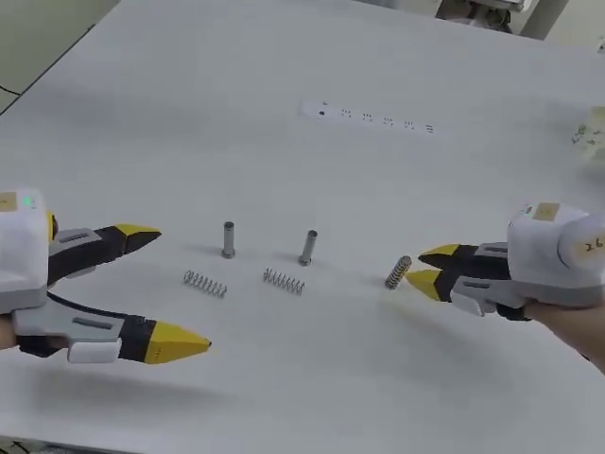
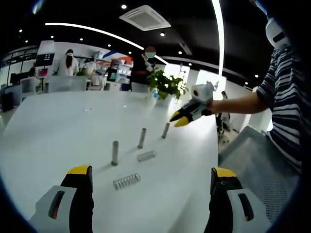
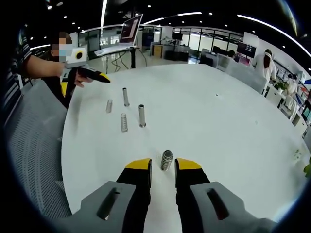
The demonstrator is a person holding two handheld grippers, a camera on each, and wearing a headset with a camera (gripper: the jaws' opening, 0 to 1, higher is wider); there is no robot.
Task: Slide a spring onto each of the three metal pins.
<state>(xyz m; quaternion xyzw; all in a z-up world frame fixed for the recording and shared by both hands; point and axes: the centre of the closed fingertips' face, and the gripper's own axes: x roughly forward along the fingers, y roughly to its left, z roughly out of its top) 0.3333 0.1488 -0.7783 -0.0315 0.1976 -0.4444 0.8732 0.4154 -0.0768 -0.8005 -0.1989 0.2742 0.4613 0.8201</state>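
The left gripper [image 1: 180, 287] was seen released wide, the right gripper [image 1: 418, 266] narrowly, empty. The spring [image 1: 284, 281] beside the middle pin [image 1: 308, 247] was judged light, squashy; best pinched gently mid-coil

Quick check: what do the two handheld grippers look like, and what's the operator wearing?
The left gripper and right gripper have white housings and grey-black fingers with yellow tips. The left housing shows a green light; the right carries a tan sticker. The person wears a striped short-sleeved shirt.
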